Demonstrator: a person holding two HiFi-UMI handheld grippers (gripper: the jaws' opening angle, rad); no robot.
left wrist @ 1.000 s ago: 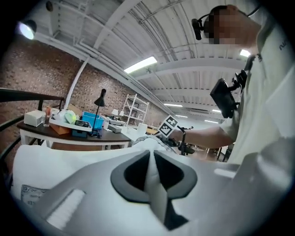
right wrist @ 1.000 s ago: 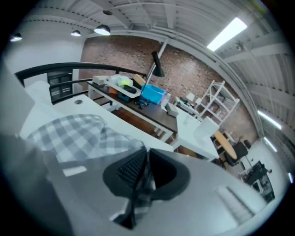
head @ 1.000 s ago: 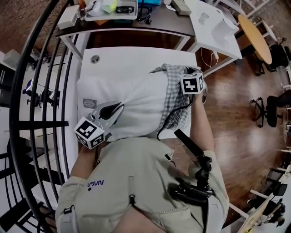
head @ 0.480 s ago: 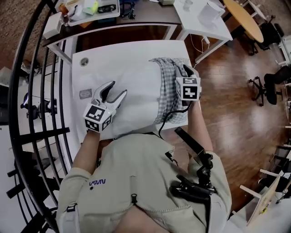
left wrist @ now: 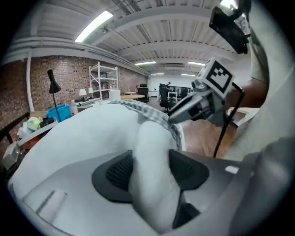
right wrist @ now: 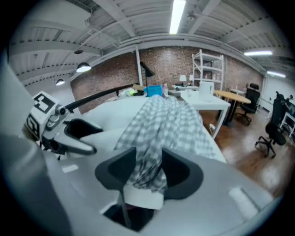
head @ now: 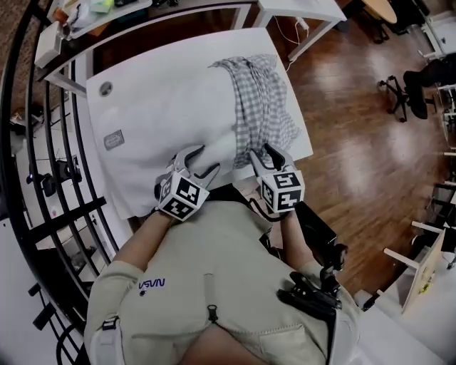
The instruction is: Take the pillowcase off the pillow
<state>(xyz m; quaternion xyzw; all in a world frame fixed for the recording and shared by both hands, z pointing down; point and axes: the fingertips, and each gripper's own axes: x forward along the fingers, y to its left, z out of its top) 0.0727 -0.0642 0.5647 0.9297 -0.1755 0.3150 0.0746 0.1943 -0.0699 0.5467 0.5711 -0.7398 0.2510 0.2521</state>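
Pillow fills table — railing left, desk beyond.

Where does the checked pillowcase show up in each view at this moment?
Head view: the checked pillowcase is upper centre-right, bunched along the right end of the white pillow.
Left gripper view: a thin checked strip at centre, on the pillow's far crest.
Right gripper view: centre, draping toward the camera.
Shared landmark: the white pillow under it.
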